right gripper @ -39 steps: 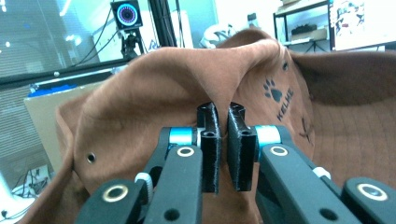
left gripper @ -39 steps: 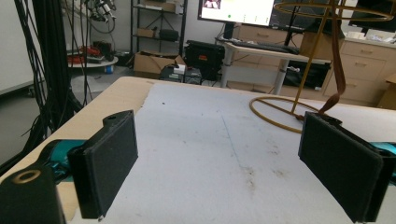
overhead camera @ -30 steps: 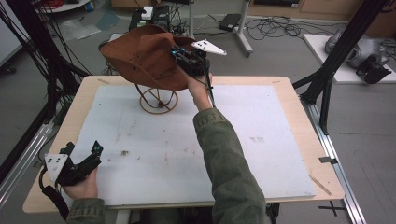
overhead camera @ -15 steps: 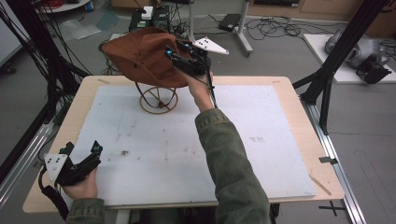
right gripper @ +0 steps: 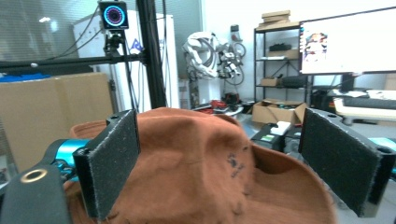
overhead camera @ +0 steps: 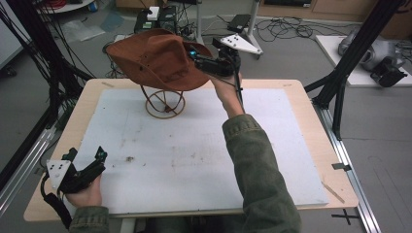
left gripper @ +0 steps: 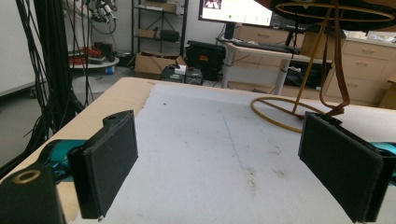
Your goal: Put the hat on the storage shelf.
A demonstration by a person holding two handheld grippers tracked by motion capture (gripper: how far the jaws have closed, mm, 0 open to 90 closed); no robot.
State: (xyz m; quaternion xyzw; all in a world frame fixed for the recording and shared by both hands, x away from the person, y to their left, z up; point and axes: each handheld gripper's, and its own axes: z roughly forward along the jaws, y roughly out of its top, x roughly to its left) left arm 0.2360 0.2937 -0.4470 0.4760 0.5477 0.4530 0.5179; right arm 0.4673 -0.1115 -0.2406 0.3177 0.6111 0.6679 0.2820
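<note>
A brown felt cowboy hat [overhead camera: 150, 60] sits tilted on a wire stand [overhead camera: 165, 103] at the far left-middle of the table. My right gripper [overhead camera: 194, 54] is up at the hat's right brim. In the right gripper view its jaws stand wide open [right gripper: 222, 158], with the hat's crown [right gripper: 196, 172] just beyond and between them, not clamped. My left gripper [overhead camera: 87, 154] rests low at the table's near left corner. It is open [left gripper: 219, 154] with nothing between its pads, and the stand's ring base [left gripper: 299, 109] lies ahead of it.
A white mat [overhead camera: 194, 155] with a few dirt marks covers the wooden table [overhead camera: 311, 116]. Black frame posts [overhead camera: 340, 82] stand at the table's right and left sides. Cables and equipment lie on the floor behind.
My right gripper has edged left and a little up along the hat's brim, and the hat has shifted slightly on the stand. The left gripper has stayed put.
</note>
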